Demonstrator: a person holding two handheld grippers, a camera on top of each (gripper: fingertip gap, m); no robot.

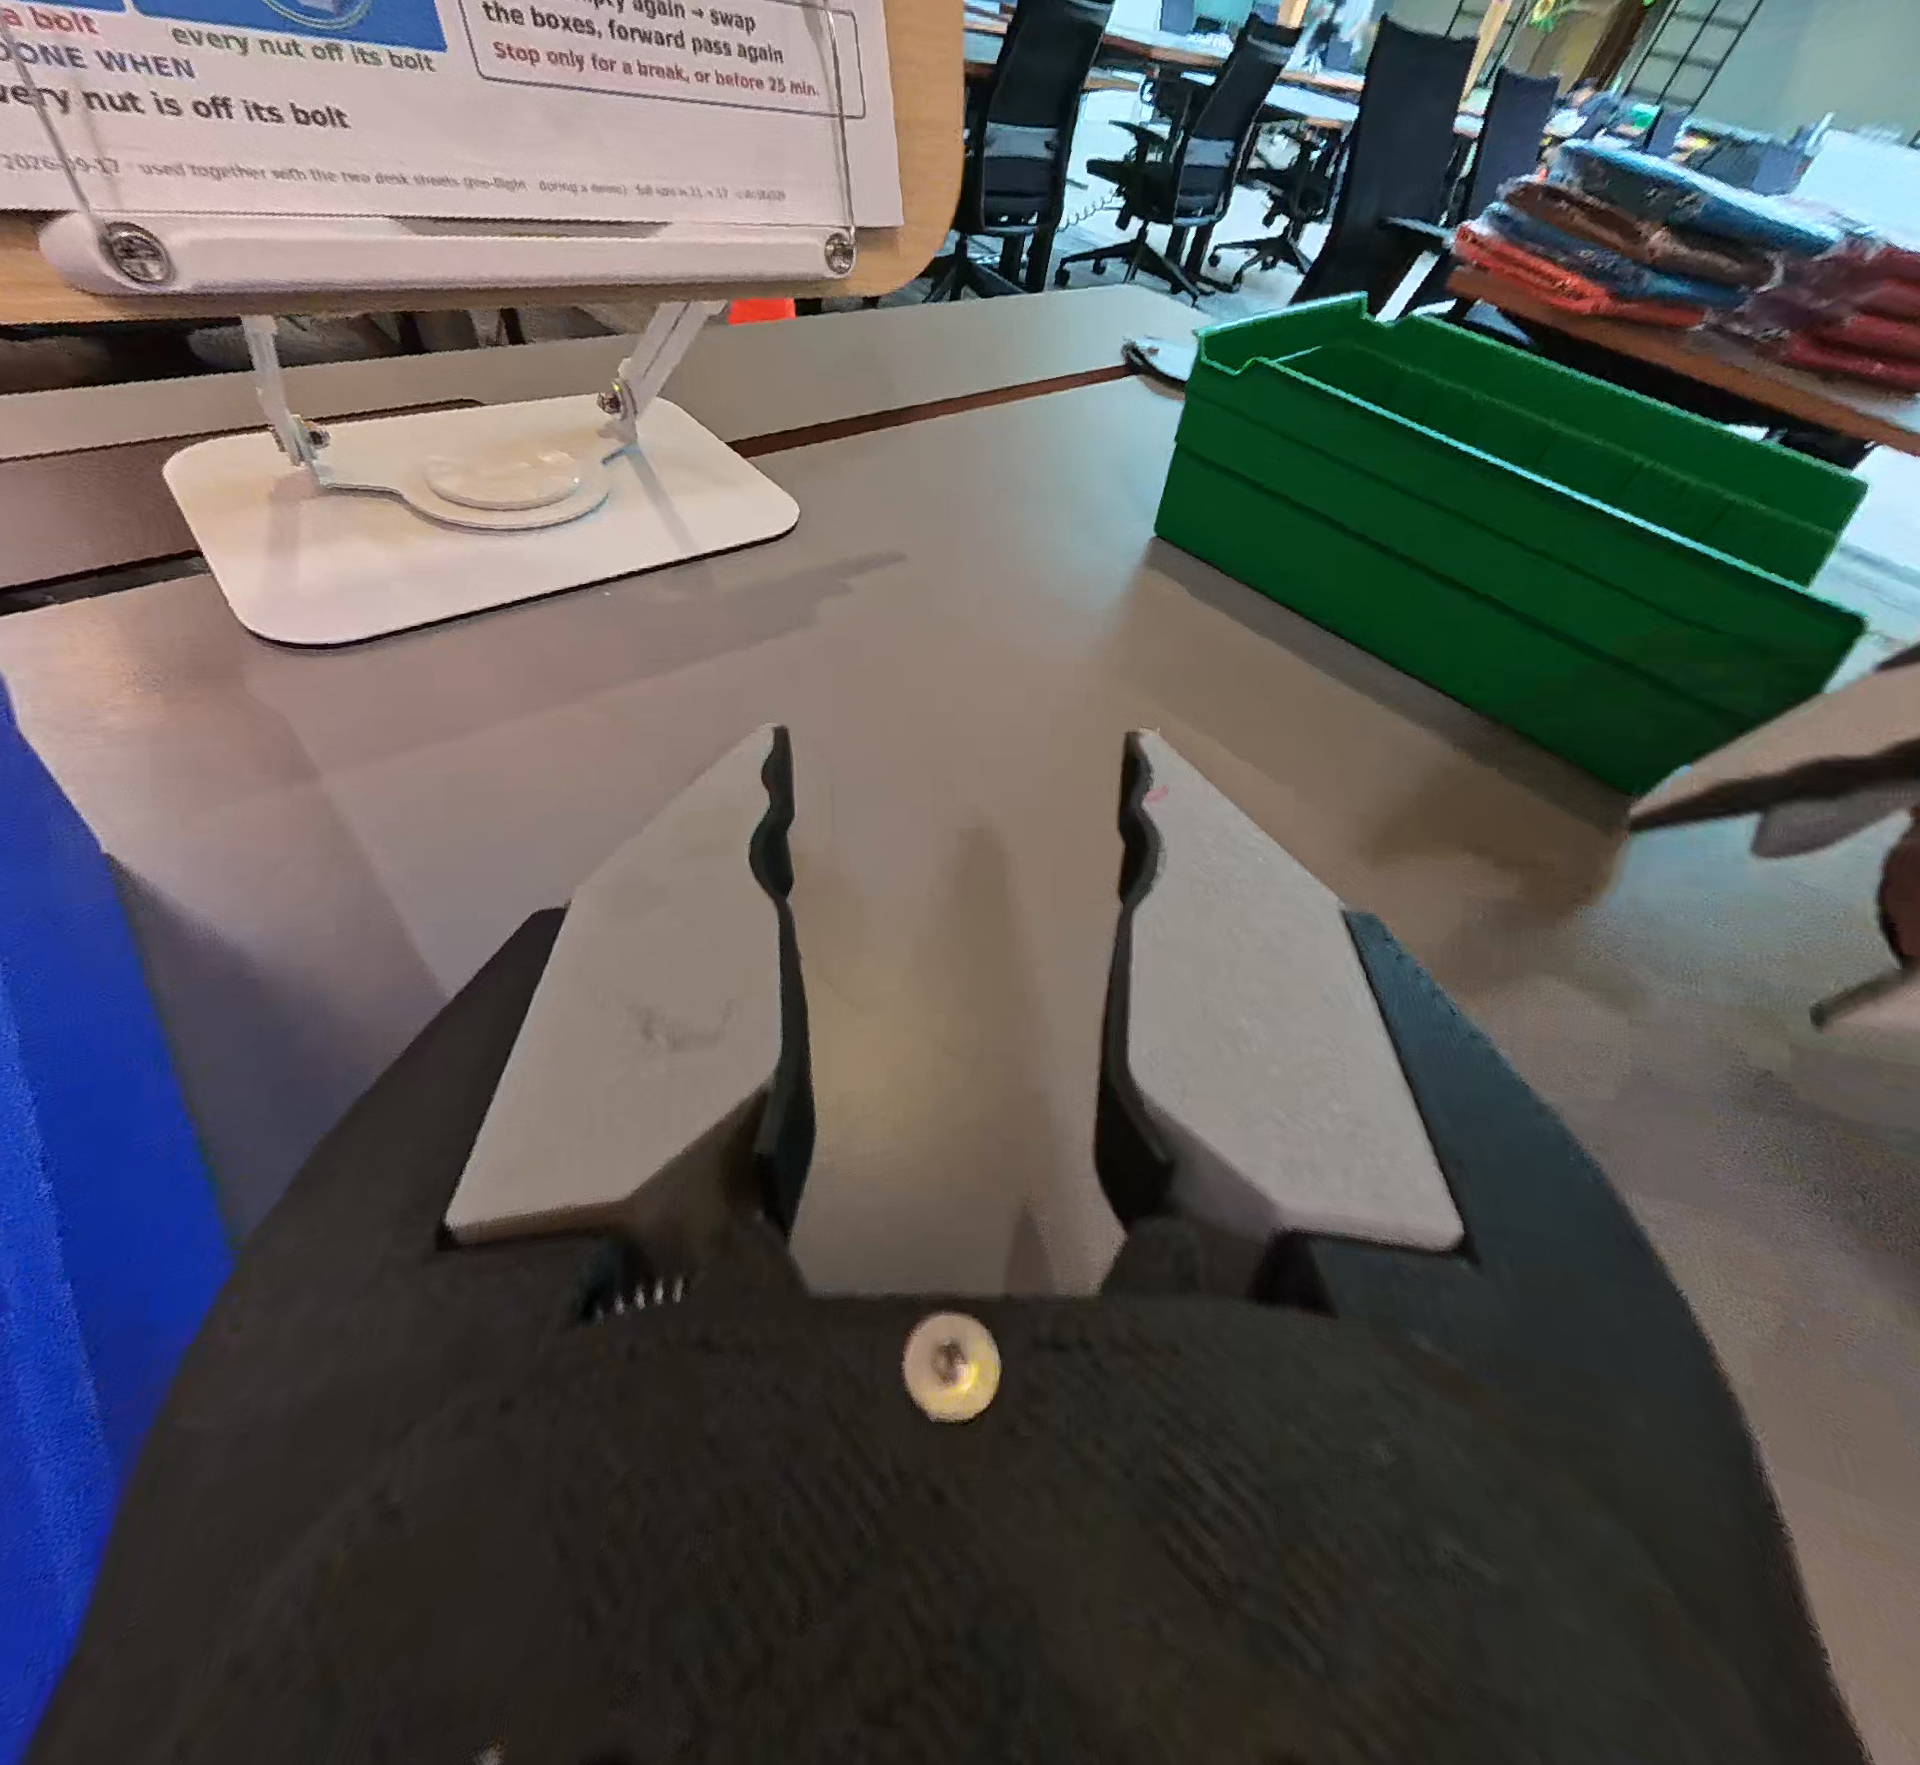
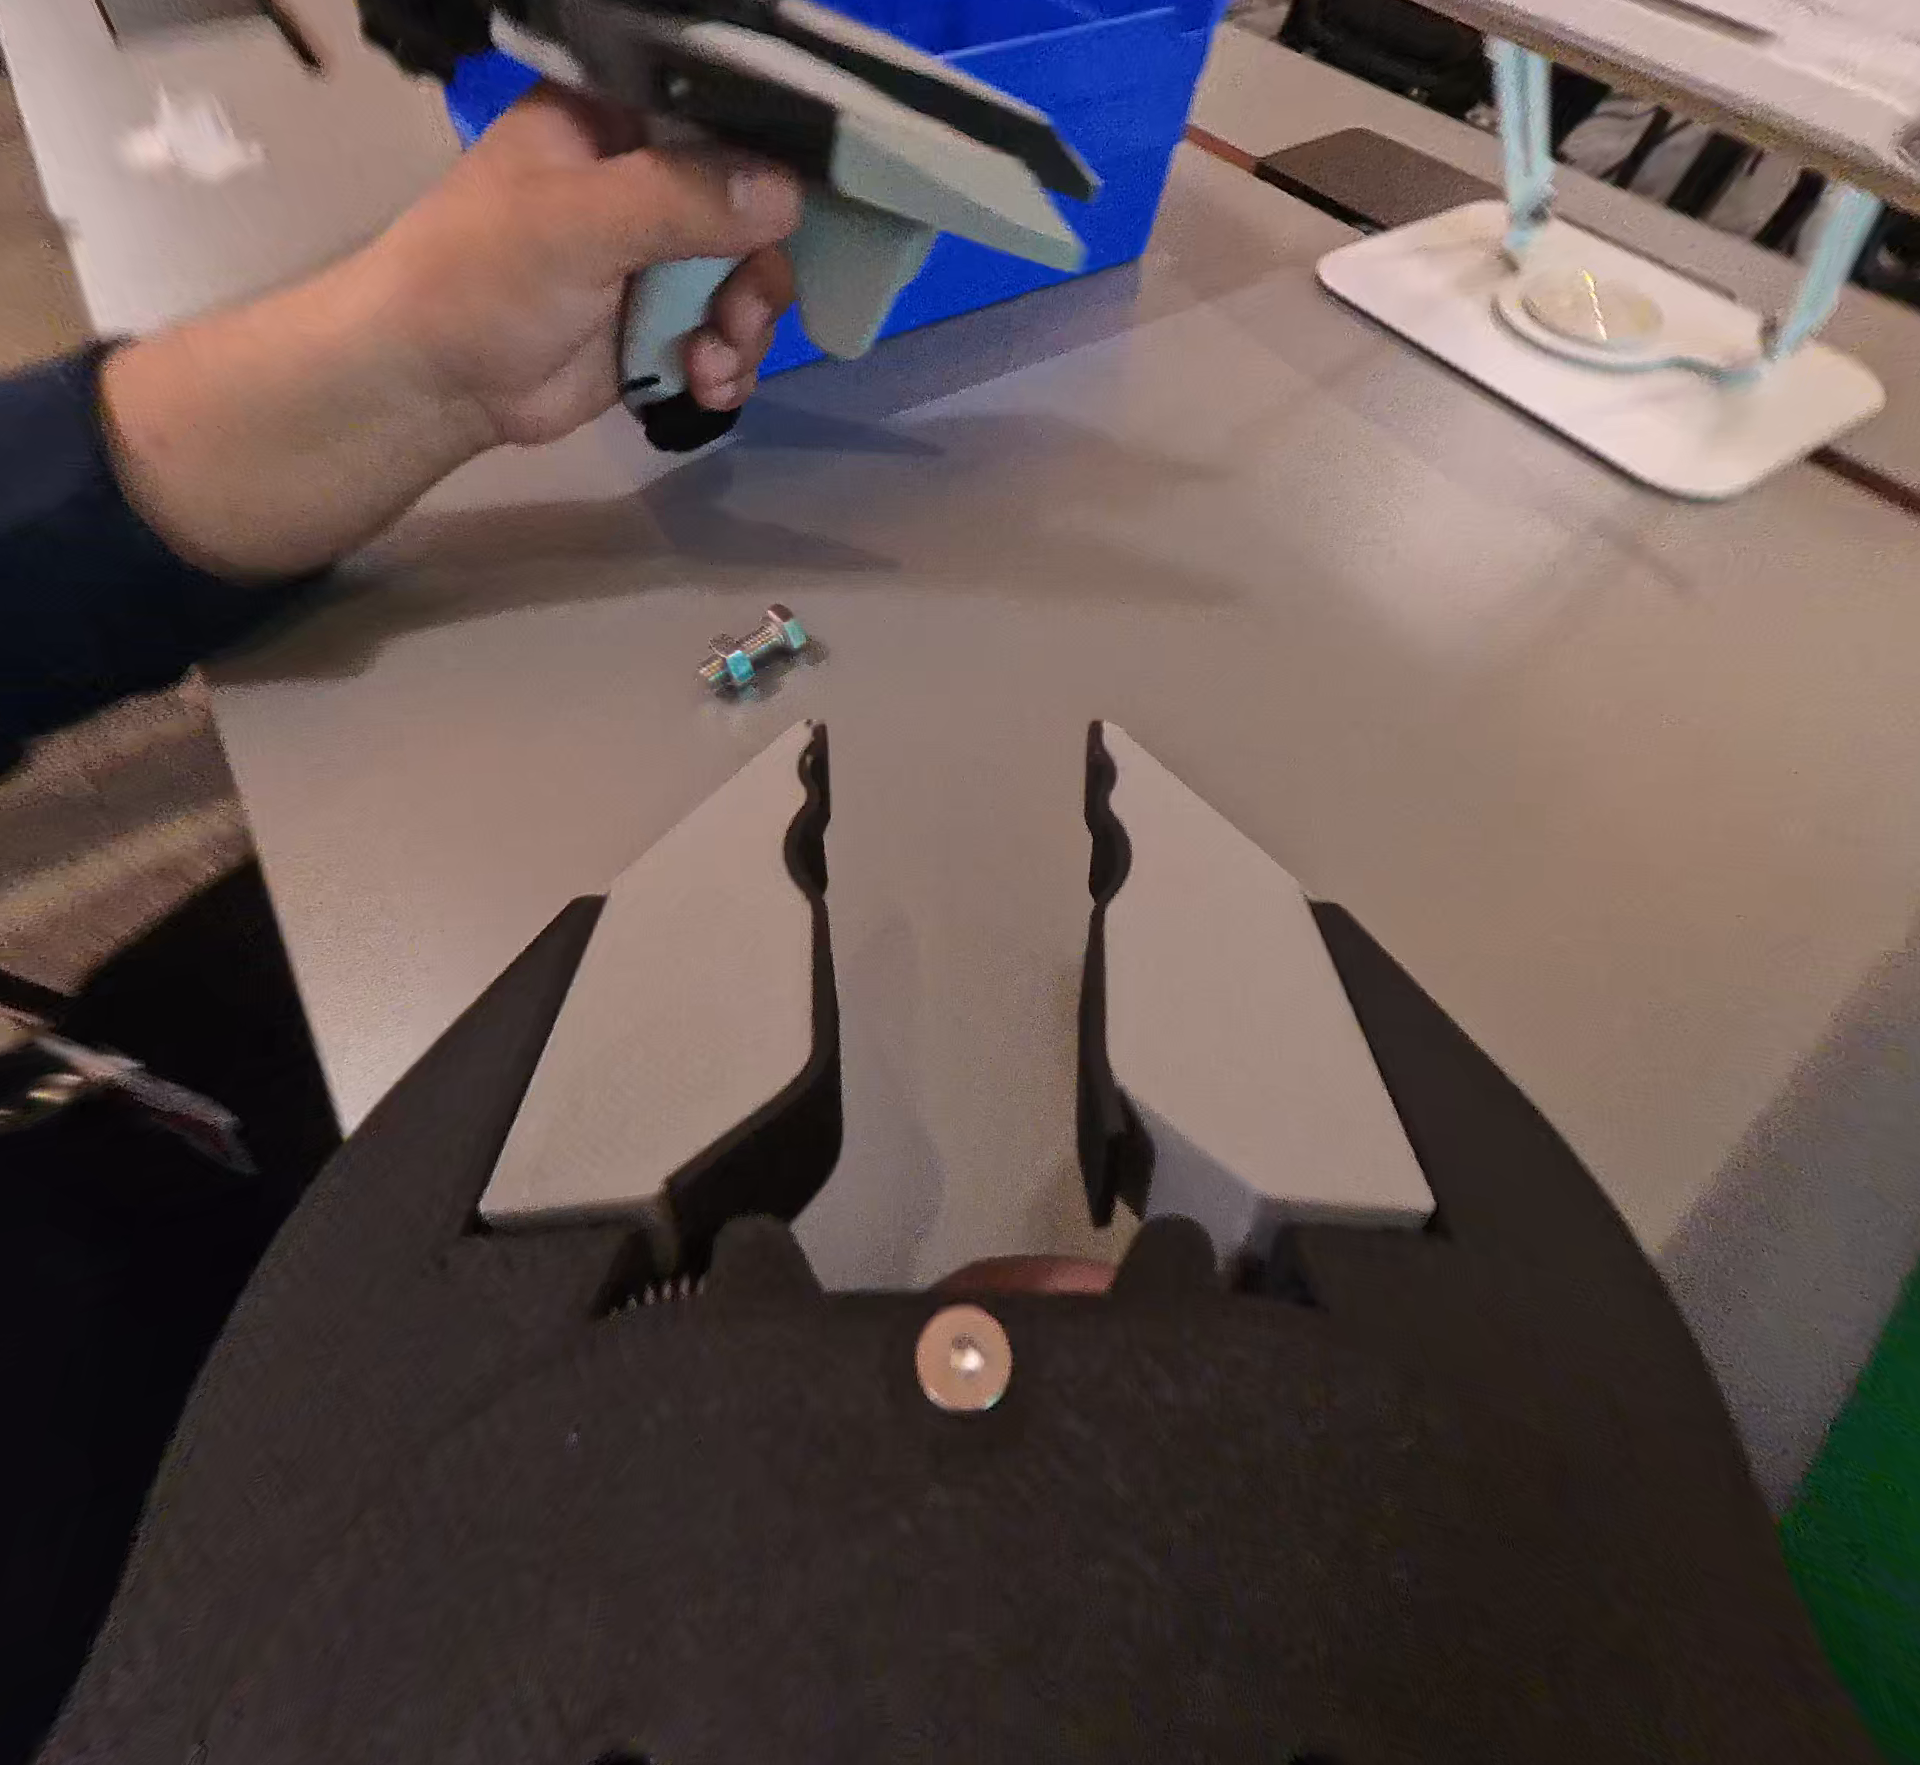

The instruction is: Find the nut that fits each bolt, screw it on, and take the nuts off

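A small metal bolt with a nut on its shaft [image 2: 752, 653] lies on the grey table in the right wrist view, just beyond and slightly left of my right gripper [image 2: 951, 728], which is open and empty above the table. My left gripper [image 1: 956, 733] is open and empty, held over bare table. In the right wrist view the left gripper [image 2: 1075, 214] shows far off, held in a hand above the table in front of the blue bin. No bolt or nut shows in the left wrist view.
A green bin [image 1: 1507, 531] stands at the right of the left wrist view. A blue bin [image 2: 1039, 22] stands at the back of the table. A document stand with a white base [image 1: 478, 520] [image 2: 1600, 344] holds an instruction sheet. Office chairs stand behind.
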